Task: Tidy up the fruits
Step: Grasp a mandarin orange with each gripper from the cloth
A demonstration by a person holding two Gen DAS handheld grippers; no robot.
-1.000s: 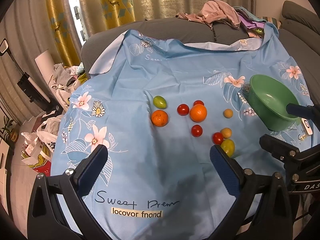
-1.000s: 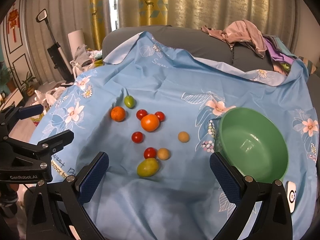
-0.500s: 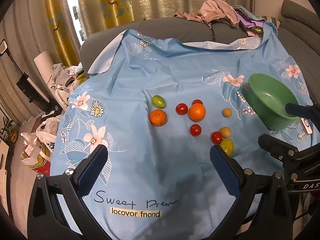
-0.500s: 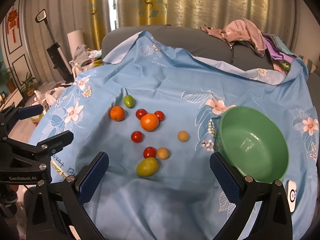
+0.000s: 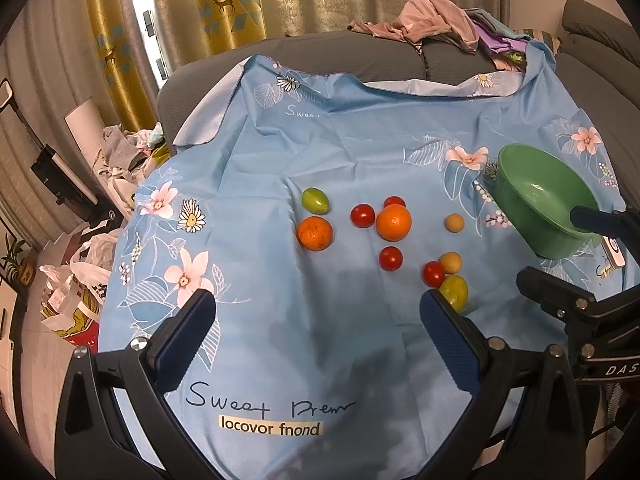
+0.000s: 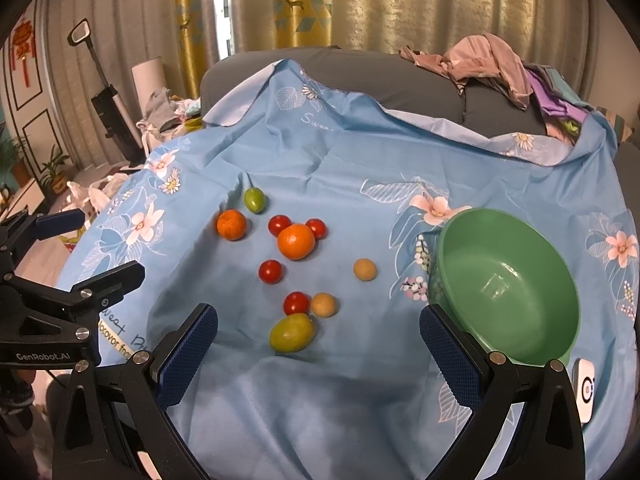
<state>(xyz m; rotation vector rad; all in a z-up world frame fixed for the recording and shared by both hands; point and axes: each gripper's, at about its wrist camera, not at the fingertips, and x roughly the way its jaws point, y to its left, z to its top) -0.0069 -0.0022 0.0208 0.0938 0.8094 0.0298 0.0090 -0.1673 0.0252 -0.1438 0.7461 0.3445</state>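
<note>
Several fruits lie loose on a blue flowered cloth (image 6: 320, 160): two oranges (image 6: 296, 241) (image 6: 231, 224), several red tomatoes (image 6: 271, 271), two tan round fruits (image 6: 365, 269), a small green fruit (image 6: 254, 199) and a yellow-green mango (image 6: 291, 333). An empty green bowl (image 6: 508, 284) stands to their right. My right gripper (image 6: 318, 344) is open and empty, just short of the mango. My left gripper (image 5: 318, 322) is open and empty, in front of the fruits; the oranges (image 5: 394, 222) and bowl (image 5: 544, 208) show there too.
The cloth drapes over a grey sofa (image 6: 360, 68) with a pile of clothes (image 6: 488, 64) on its back. A small white device (image 6: 585, 390) lies by the bowl. Bags and clutter (image 5: 76, 280) sit on the floor at the left.
Both views have shifted only slightly; the fruits and the bowl have stayed in place. Both grippers stay open.
</note>
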